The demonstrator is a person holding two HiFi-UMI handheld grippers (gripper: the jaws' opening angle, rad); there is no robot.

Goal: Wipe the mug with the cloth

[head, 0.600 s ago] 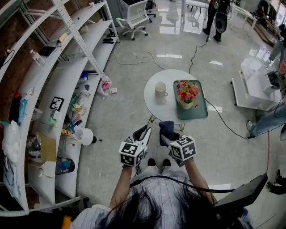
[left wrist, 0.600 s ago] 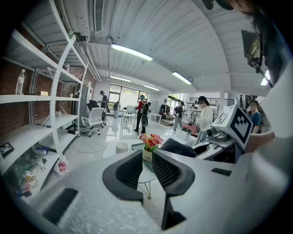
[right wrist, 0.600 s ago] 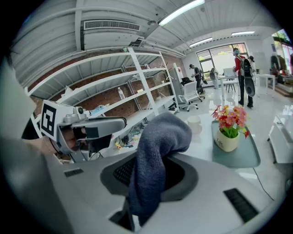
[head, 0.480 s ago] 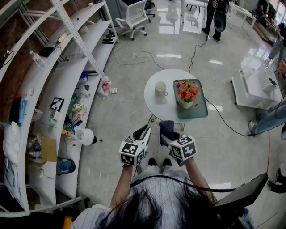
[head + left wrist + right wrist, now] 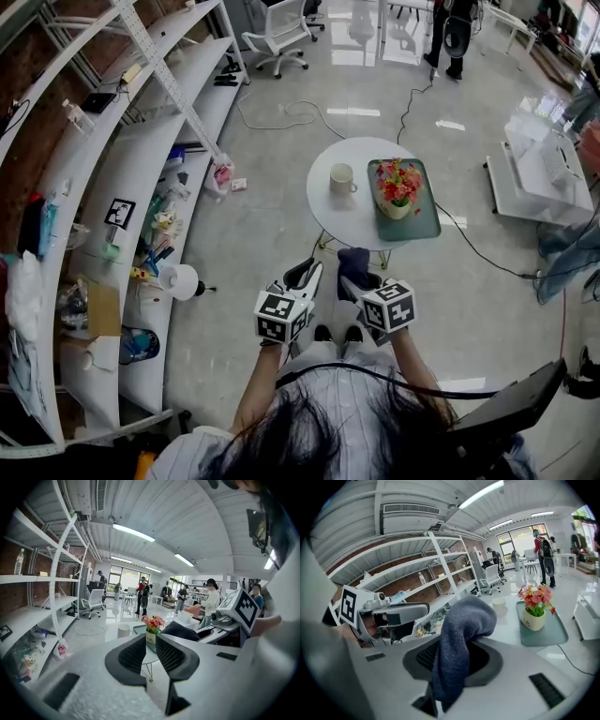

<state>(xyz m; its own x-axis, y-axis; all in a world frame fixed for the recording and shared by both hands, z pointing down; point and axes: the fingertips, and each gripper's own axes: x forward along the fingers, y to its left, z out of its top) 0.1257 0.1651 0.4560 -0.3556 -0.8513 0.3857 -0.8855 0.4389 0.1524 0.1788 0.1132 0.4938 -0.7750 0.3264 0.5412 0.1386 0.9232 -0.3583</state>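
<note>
- The left gripper (image 5: 151,644) holds nothing; its fingers (image 5: 132,654) stand a narrow gap apart.
- The right gripper (image 5: 457,657) has its fingers (image 5: 485,662) clamped on the cloth (image 5: 464,618), which bunches up above them.
- The mug (image 5: 340,176) stands on the round table (image 5: 330,217), just left of a tray (image 5: 424,225) with a flower pot (image 5: 397,204), well apart from both grippers.

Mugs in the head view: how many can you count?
1. The cream mug stands on the round white table, left of the green tray with the flower pot. Others might hide in the cluttered shelves, too small to tell.
</note>
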